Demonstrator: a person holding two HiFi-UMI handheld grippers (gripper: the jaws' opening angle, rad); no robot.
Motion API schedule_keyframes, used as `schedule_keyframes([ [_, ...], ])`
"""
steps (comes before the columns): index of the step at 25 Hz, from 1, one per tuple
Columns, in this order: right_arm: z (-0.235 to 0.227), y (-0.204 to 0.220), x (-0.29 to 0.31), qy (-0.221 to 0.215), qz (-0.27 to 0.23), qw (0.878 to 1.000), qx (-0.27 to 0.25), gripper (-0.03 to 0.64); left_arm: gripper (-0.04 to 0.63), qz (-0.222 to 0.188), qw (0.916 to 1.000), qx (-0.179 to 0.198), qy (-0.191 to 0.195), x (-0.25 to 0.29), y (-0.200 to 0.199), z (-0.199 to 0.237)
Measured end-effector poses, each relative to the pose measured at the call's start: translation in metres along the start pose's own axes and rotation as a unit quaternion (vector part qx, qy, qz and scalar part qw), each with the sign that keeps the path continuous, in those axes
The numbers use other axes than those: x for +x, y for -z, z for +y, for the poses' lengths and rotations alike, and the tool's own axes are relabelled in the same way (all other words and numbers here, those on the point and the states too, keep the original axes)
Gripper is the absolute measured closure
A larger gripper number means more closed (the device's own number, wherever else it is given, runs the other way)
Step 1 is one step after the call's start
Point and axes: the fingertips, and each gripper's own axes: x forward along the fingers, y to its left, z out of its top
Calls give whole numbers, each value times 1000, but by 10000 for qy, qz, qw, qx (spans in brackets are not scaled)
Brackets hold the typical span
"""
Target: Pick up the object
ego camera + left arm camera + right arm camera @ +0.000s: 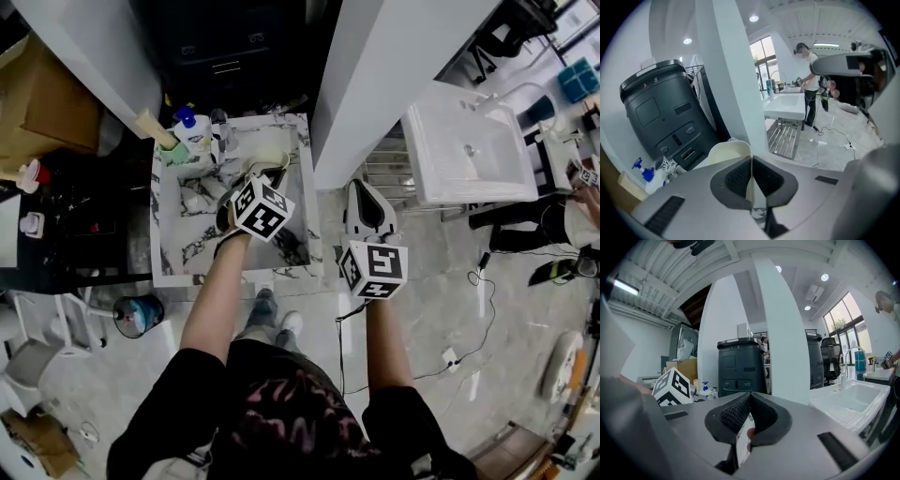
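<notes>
My left gripper point(751, 164) is shut on the thin wall of a cream-coloured bowl point(727, 152), whose rim stands up between the pads. In the head view the left gripper point(265, 178) holds that cream bowl point(267, 150) above the marble table point(173, 253), tilted downward. My right gripper point(364, 195) hangs to the right of the table, in front of the white pillar. Seen from its own camera, the right gripper point(750, 398) is shut, its pads meeting at the tips with nothing between them.
A blue-capped spray bottle point(192, 127) and small items stand at the table's far left. A black bin-like machine point(661, 117) sits behind it. The white pillar point(394, 75) and a white sink point(469, 141) are on the right; a person point(812, 70) stands there. Cables lie on the floor.
</notes>
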Motion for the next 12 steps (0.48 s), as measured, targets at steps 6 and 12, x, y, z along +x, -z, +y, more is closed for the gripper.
schedule_keyframes([
  [6,14,-10,-24,-89,-92,9999,-19,601,571,-494,9980,-339,-198,-53,-20,-14],
  [12,24,-15,-45,-141,-152,9998,-73,601,571,-781,9959,-356,-290,-94,-25,-29],
])
